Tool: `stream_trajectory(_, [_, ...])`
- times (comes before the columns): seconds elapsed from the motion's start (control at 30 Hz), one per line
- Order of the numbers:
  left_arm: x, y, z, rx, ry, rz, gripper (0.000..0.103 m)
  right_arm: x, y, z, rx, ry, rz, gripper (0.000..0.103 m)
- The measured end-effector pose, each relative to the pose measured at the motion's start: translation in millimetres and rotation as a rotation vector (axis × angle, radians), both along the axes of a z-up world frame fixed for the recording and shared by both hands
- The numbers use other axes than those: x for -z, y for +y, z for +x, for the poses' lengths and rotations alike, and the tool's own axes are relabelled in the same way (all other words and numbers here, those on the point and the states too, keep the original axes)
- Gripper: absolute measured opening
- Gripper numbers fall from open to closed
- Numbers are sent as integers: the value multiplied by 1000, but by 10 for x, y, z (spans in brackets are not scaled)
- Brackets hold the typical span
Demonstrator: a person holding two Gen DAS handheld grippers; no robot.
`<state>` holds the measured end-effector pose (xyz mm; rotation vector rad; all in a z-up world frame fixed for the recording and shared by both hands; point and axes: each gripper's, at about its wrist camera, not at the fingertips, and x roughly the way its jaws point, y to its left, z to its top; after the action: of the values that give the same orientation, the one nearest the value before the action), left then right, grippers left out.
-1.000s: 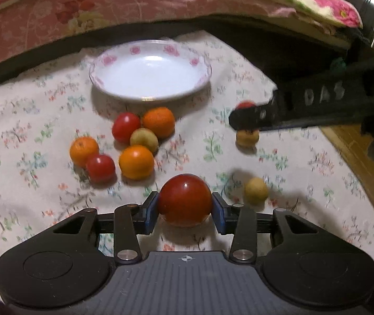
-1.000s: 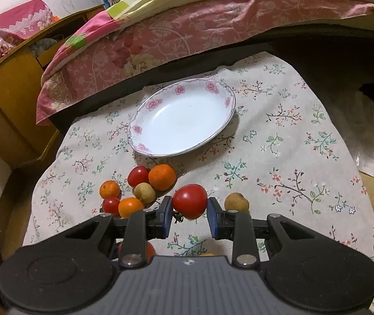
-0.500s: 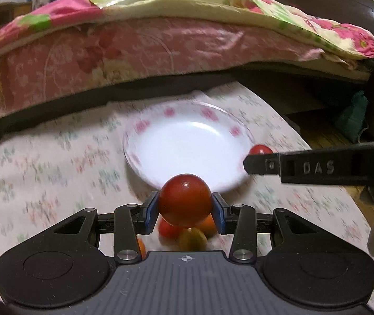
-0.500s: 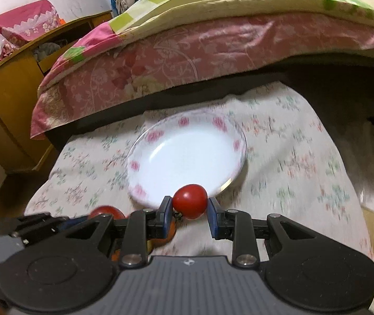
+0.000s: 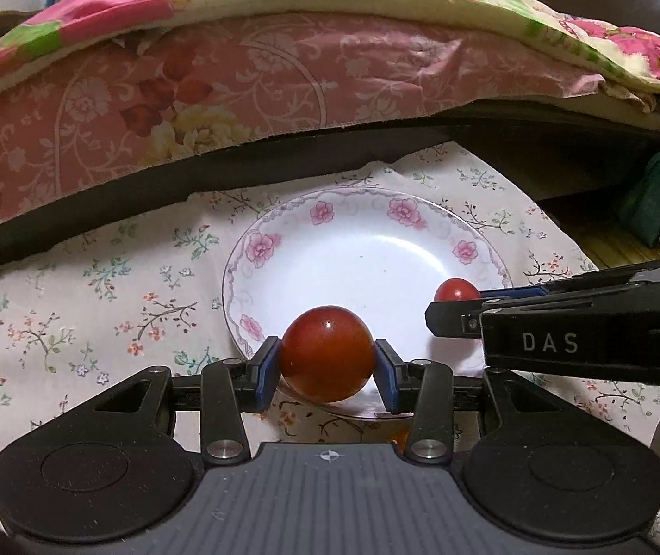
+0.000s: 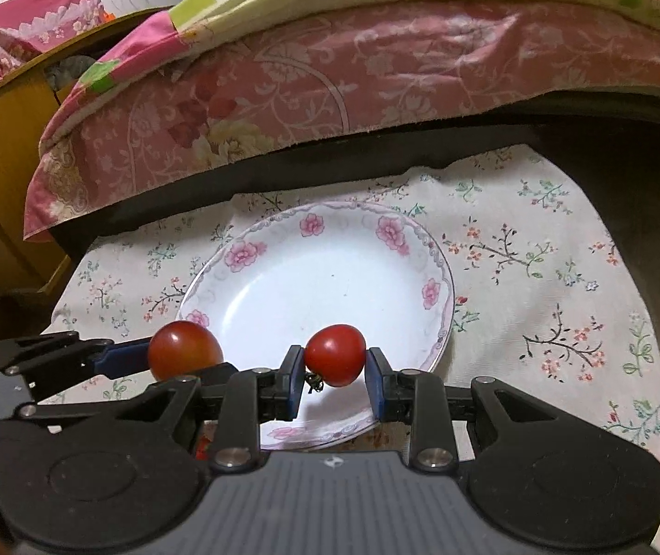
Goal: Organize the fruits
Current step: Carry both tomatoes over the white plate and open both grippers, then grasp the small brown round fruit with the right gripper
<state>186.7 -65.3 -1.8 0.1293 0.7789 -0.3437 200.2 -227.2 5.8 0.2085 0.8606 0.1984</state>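
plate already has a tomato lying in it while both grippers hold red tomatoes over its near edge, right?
Not quite: the plate has nothing lying in it, as the right wrist view shows. Both tomatoes, the larger tomato and the smaller tomato, are held between gripper fingers over its near edge.

Two round red tomatoes are showing: a larger dark red tomato (image 5: 326, 360) and a smaller bright red tomato (image 6: 335, 354). One white porcelain plate with pink flowers on its rim (image 5: 283, 240) is lying there, on one cream cloth printed with small flowering twigs (image 5: 98, 305). Two black two-finger tools with blue pads are showing, the left tool (image 5: 326, 372) and the right tool (image 6: 335, 381), each one carrying a single tomato. Slivers of orange fruit are peeking under the tool bodies, too hidden to count.
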Motion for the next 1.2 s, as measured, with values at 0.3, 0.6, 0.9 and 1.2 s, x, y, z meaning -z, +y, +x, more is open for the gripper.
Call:
stream_trajectory(0.3, [-71, -23, 34, -4, -27, 10, 55, -4, -41, 23, 26, -15, 18, 29])
stream_trajectory(0.6, [-165, 71, -17, -25, -30, -6, 59, -81, -98, -4, 55, -25, 36, 30])
stream_trajectory(0.9, [-349, 182, -260, -19, -41, -7, 63, -235, -66, -216, 45, -46, 39, 30])
stream_trajectory(1.2, [-442, 353, -610, -2, -12, -24, 64, -398, -82, -582, 79, -50, 76, 30])
